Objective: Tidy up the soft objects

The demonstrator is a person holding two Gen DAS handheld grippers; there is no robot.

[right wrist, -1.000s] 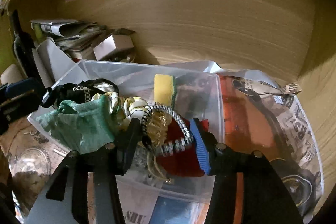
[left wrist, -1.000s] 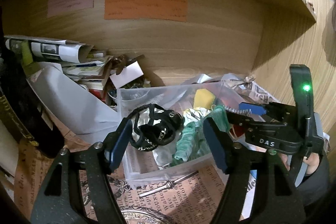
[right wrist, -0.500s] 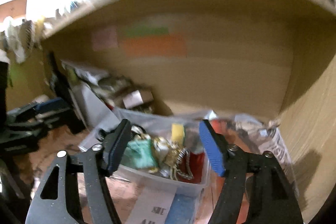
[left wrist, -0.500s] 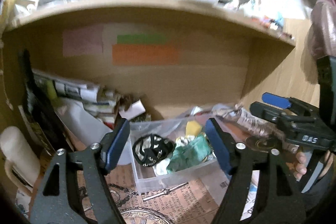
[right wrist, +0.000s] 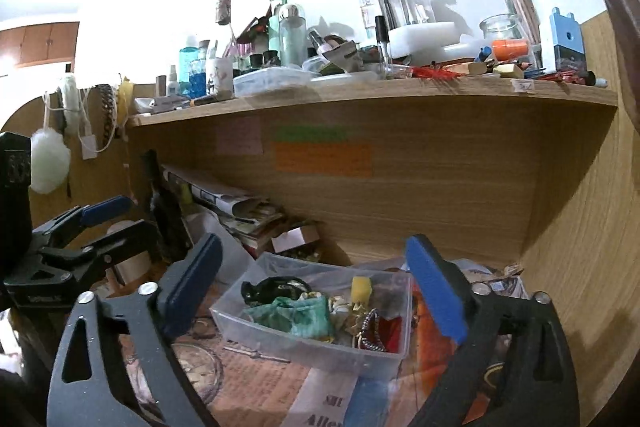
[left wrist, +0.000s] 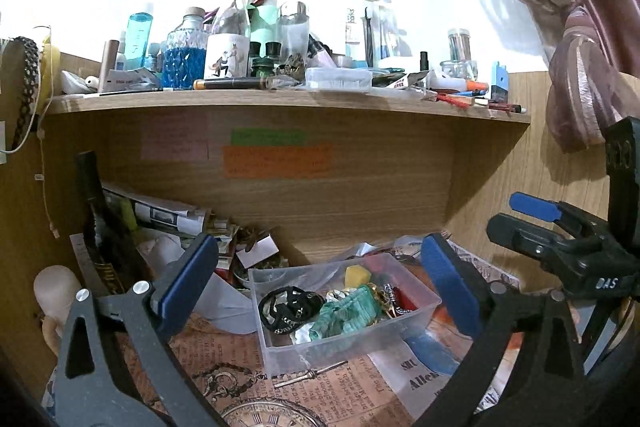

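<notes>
A: Fig. a, near field: left gripper (left wrist: 320,287) w/ blue-padded black fingers (left wrist: 188,279) spread wide, nothing held, raised above and in front of the clear plastic bin (left wrist: 340,341). Right gripper (right wrist: 314,291)?

B: Same: jaws released, empty, level w/ the left.

A: Bin contents?

B: Teal crumpled cloth (left wrist: 346,311), black corded band (left wrist: 288,307), yellow sponge block (right wrist: 361,287), beaded bits. Bin sits on newsprint-covered desk (left wrist: 224,355).

A: Far field?

B: Wooden back panel w/ orange paper note (left wrist: 276,161); cluttered wooden shelf (right wrist: 360,93) overhead; side wall close at right.
</notes>
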